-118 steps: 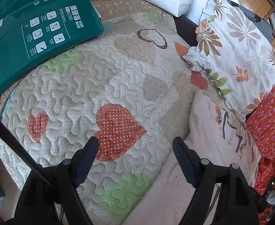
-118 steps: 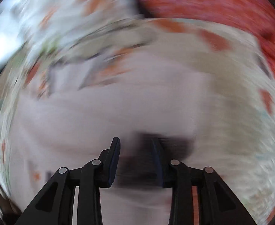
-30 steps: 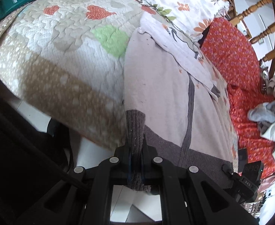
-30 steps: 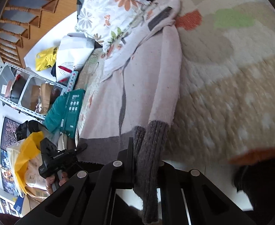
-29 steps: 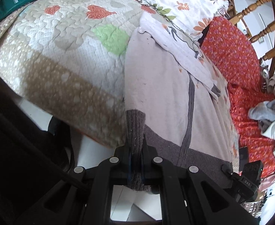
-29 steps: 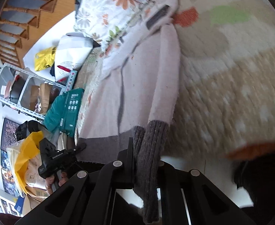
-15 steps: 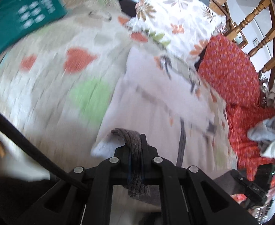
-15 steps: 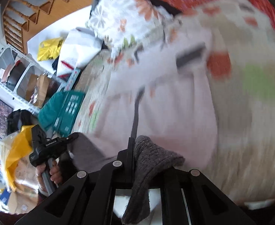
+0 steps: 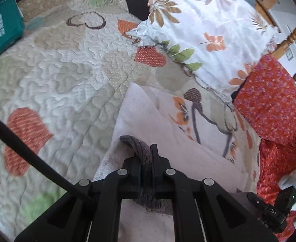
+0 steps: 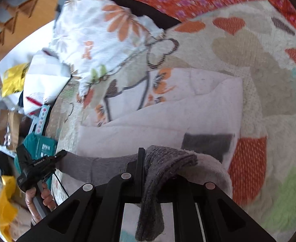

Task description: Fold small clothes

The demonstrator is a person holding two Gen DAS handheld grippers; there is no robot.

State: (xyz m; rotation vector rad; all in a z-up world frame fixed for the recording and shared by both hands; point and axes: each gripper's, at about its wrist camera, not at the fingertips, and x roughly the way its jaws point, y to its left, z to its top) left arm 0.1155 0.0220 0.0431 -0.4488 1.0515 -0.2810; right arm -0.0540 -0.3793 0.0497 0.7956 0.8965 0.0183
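Bottom of the sweater lifted up, fold half done

The quilt (image 9: 53,76) fills the left of the left view, and the flowery pillow (image 9: 208,30) sits upper right. The pale sweater (image 9: 148,125) lies on the quilt in the middle of both views; I think its lower half is being carried up over its top half. The gray hem (image 10: 99,167) hangs in the air at lower left of the right view. The left gripper (image 9: 146,161) has its fingers closed tight on one gray corner, and the right gripper (image 10: 148,165) pinches the other. Still to do, I think: lay the hem down, let go, smooth it.
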